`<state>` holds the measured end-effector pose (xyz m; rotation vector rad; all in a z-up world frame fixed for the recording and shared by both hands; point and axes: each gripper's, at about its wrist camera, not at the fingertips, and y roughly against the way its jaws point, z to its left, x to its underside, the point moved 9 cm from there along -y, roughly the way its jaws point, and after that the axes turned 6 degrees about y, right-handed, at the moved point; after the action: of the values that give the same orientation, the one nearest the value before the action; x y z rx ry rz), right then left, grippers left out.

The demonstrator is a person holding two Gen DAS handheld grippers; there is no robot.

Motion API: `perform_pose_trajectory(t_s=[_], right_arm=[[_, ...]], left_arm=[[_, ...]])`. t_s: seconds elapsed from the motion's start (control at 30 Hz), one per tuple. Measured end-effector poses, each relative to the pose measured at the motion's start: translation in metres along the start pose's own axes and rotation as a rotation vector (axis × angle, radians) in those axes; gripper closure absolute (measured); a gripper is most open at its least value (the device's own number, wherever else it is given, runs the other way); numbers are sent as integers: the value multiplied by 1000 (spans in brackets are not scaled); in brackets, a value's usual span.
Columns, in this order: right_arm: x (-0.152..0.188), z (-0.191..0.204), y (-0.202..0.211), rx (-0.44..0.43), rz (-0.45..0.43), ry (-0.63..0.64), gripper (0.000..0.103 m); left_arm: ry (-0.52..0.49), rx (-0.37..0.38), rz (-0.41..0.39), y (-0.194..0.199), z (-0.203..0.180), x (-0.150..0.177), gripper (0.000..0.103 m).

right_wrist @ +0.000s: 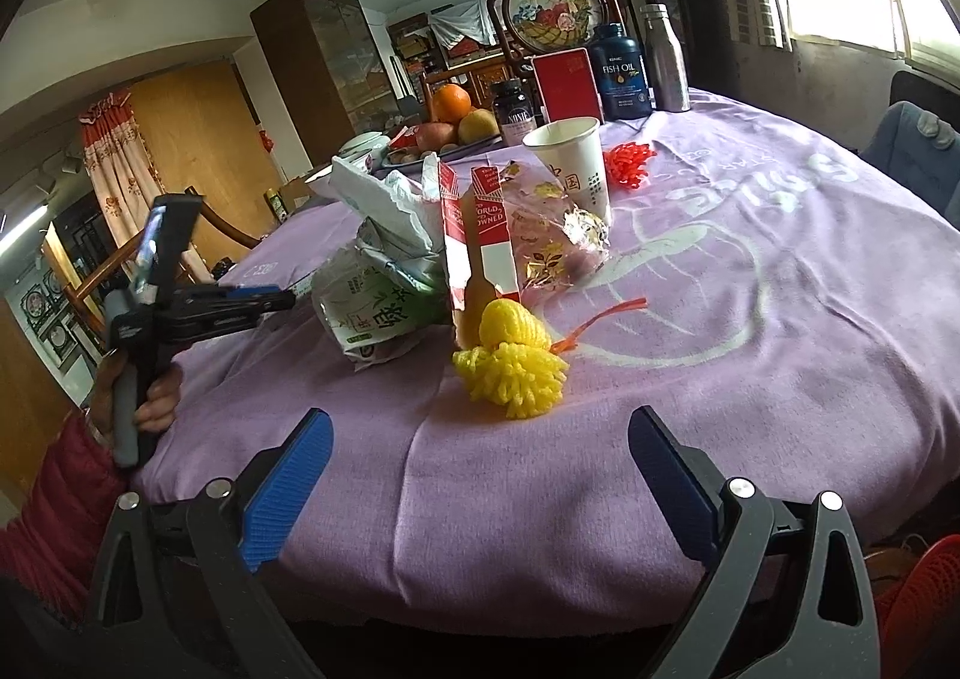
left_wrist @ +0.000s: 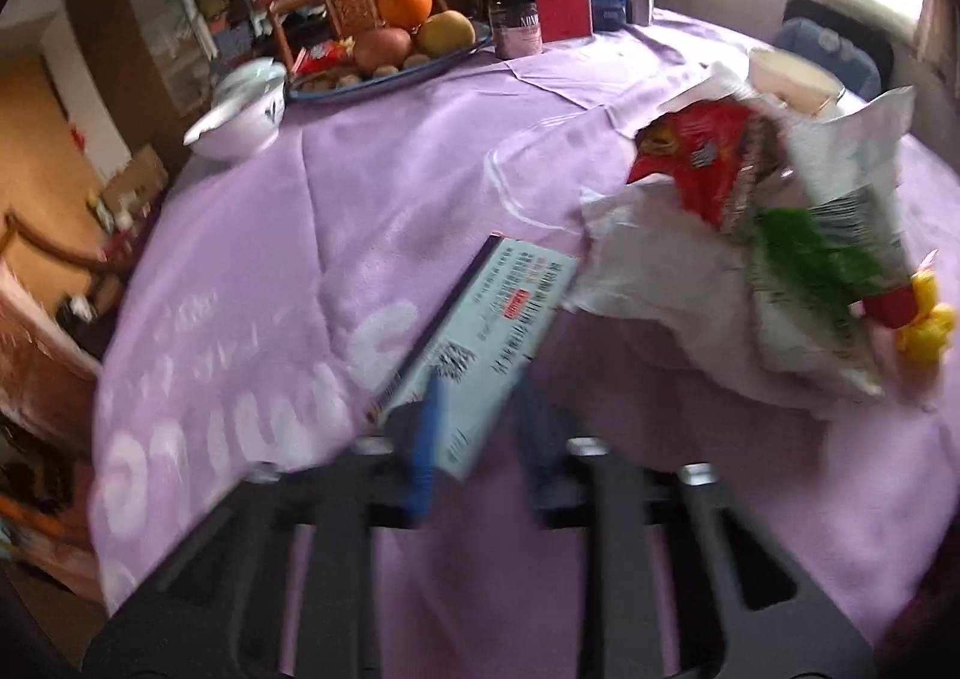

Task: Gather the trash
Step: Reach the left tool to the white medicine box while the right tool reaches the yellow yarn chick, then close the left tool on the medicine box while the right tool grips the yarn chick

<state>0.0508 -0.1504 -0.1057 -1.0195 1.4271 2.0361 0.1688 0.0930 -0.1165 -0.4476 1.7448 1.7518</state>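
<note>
Clearing litter off the purple tablecloth (right_wrist: 750,331), one piece already in my left gripper (left_wrist: 480,415).

The heap of wrappers (right_wrist: 384,271) sits mid-table, with a paper cup (right_wrist: 573,163) behind it and a yellow foam net (right_wrist: 510,361) nearest me. I judge the flat box (left_wrist: 486,343) is clamped between my left fingers, lifted beside the heap. My right gripper (right_wrist: 480,475) hangs spread wide and empty; next I'd reach it forward to the net.

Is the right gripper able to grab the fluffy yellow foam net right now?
Probably yes. The right gripper is open, and the fluffy yellow foam net lies straight ahead on the purple tablecloth with only bare cloth between. The torn red-and-white carton stands behind it, not in front.
</note>
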Motion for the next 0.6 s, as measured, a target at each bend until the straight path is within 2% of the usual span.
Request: perform_pose_trajectory(t_s=[0.03, 0.13, 0.17, 0.2, 0.23, 0.27, 0.3, 0.33, 0.4, 0.43, 0.47, 0.5, 0.53, 0.6], right_arm=[[-2, 0, -2, 0, 0, 4, 7], [-9, 2, -13, 14, 13, 28, 10], [-11, 3, -15, 16, 17, 35, 11], [-14, 5, -20, 18, 22, 44, 11], [-19, 6, -25, 21, 27, 53, 12], [-22, 7, -29, 25, 29, 58, 12], [-26, 7, -35, 34, 39, 68, 12], [-28, 7, -43, 46, 56, 79, 13], [-26, 3, -59, 72, 110, 90, 20], [-24, 1, -65, 77, 130, 90, 32], [-21, -2, -70, 74, 150, 81, 63], [-18, -4, -71, 57, 154, 60, 71], [-18, -7, -67, 24, 132, 18, 70], [-19, -10, -56, 13, 86, -11, 70]], left_arm=[[27, 6, 4, 4, -2, 4, 84], [41, -102, -5, 6, 2, 9, 80], [56, -103, 0, 5, 4, 8, 70], [63, -96, 4, 4, 5, 7, 52], [67, -101, -9, 4, 8, 3, 44], [67, -115, -32, 7, 12, -1, 29], [59, -135, -71, 11, 15, -8, 18], [51, -147, -94, 14, 18, -11, 16], [26, -152, -116, 16, 21, -19, 14], [10, -128, -107, 14, 20, -21, 14], [-1, -111, -99, 11, 20, -21, 14], [-11, -101, -91, 7, 20, -21, 14], [-26, -92, -76, 1, 19, -19, 14], [-46, -72, -26, -11, 16, -13, 14]])
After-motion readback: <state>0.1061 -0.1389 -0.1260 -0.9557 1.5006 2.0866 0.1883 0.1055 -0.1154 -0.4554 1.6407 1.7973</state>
